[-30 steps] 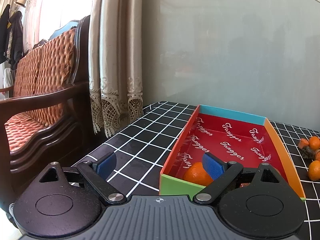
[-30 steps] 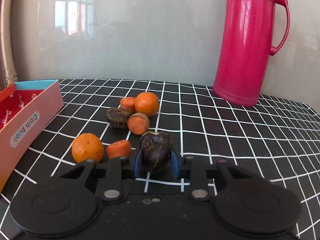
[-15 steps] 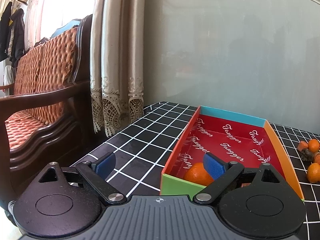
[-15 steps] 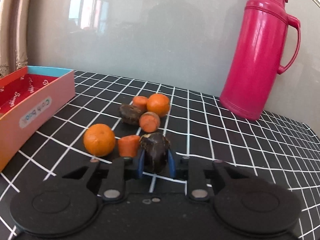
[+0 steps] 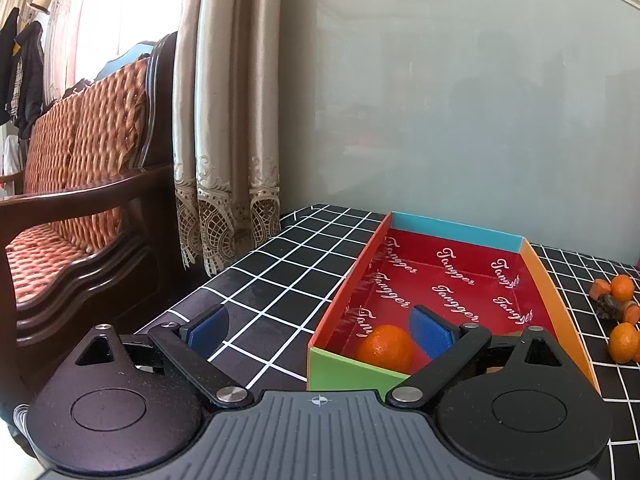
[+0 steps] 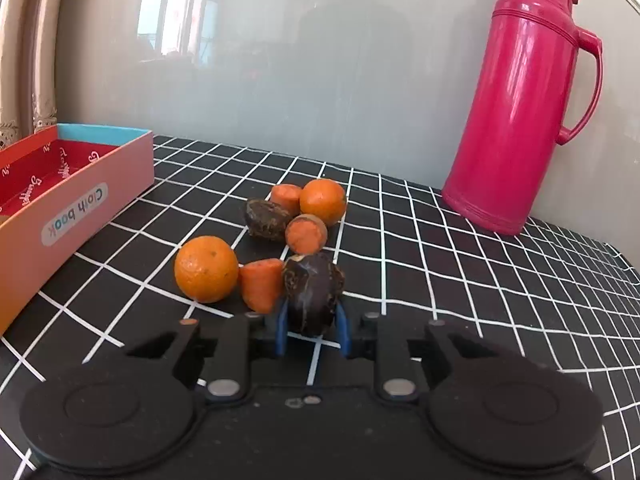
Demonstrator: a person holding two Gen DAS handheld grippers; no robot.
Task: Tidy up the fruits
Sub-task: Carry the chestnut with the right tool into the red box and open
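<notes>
Your right gripper (image 6: 313,330) is clamped on a dark brown, lumpy, rough-skinned fruit (image 6: 313,292); its two blue pads press the fruit's sides. The fruit's long axis runs away from you along the fingers, tilted a little upward, its blunt far end toward the wall.

Crowding it on the left, a cut carrot chunk (image 6: 261,285) touches the held fruit, and a round, dimpled orange (image 6: 206,269) sits just beside that chunk. Farther toward the wall lies a tight cluster: a second dark fruit (image 6: 267,220), a carrot piece showing its flat cut face (image 6: 306,234), another carrot piece (image 6: 285,197) and a second orange (image 6: 323,201). All rest on the table (image 6: 440,264), covered in black cloth with a white grid.

A tall, glossy pink plastic thermos (image 6: 516,104) with a handle stands upright near the table's far right edge, against the grey wall, well apart from the fruit. A shallow cardboard box (image 6: 76,208) with a red printed lining and a "Cloth book" label lies along the left side.

Your left gripper (image 5: 320,330) has its fingers spread wide, gripping nothing, at the box's (image 5: 348,372) green near end. One orange (image 5: 386,347) lies inside, in the near corner. A wooden sofa (image 5: 80,200) with woven orange cushions and beige lace-trimmed curtains (image 5: 224,120) stand beyond the table's left edge.
</notes>
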